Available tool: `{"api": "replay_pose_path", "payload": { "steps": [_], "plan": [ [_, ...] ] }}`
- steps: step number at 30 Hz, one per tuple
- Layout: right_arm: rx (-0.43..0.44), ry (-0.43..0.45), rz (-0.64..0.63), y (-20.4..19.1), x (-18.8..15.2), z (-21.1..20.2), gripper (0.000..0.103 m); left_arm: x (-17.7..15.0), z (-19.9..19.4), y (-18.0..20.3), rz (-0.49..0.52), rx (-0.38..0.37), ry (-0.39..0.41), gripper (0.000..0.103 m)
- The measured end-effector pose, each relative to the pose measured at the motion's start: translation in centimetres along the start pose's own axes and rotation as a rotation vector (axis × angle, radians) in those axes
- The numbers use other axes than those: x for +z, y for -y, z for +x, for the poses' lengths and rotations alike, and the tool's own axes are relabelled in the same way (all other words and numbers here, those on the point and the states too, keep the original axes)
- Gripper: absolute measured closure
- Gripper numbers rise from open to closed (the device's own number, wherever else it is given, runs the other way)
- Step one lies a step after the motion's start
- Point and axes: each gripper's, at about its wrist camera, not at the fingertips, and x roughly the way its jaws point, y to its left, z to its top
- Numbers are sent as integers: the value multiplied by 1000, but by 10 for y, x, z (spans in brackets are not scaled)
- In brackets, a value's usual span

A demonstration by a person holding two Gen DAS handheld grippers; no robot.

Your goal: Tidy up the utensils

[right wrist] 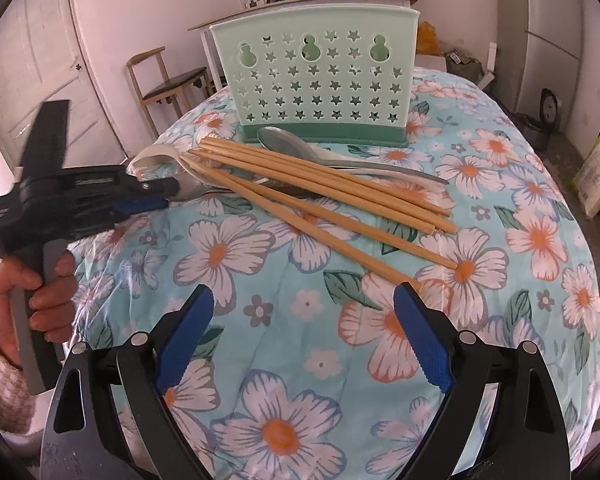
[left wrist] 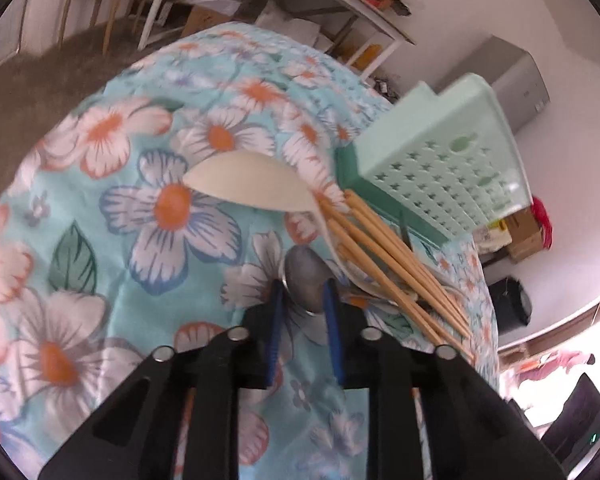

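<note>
While the left gripper (left wrist: pixel 303 294) pinches one steel spoon (left wrist: pixel 306 280), the right gripper (right wrist: pixel 304 334) gapes near five smooth bamboo chopsticks (right wrist: pixel 320 196).

Bright, soft daylight; strong fisheye bending and dark corners, with motion blur smearing the left wrist view.

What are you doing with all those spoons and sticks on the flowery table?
A person is tidying utensils. The left gripper has closed on a metal spoon's bowl beside the wooden chopsticks and a white ceramic spoon. The right gripper hangs open, holding nothing. The mint-green star-holed plastic holder stands behind the pile.
</note>
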Motion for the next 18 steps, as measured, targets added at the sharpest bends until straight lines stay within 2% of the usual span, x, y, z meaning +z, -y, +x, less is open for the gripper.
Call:
{"api": "replay_pose_path", "payload": {
  "steps": [1,5,12,16,18],
  "plan": [
    [-3,0,-3,-1,-1,-1,17,0,1,0,-9,-2,4,93],
    [-18,10,-8,-1,-1,-7,17,0,-1,-3,-41,-8,-5,95],
    [-29,24,-4,-2,-2,-16,17,-9,-50,-13,-48,96,-19,95],
    [-22,40,-9,-3,-5,-22,17,-21,-74,-38,-105,123,-18,95],
    [-20,42,-9,-3,-6,-23,17,-24,-75,-53,-174,97,-37,94]
  ]
}}
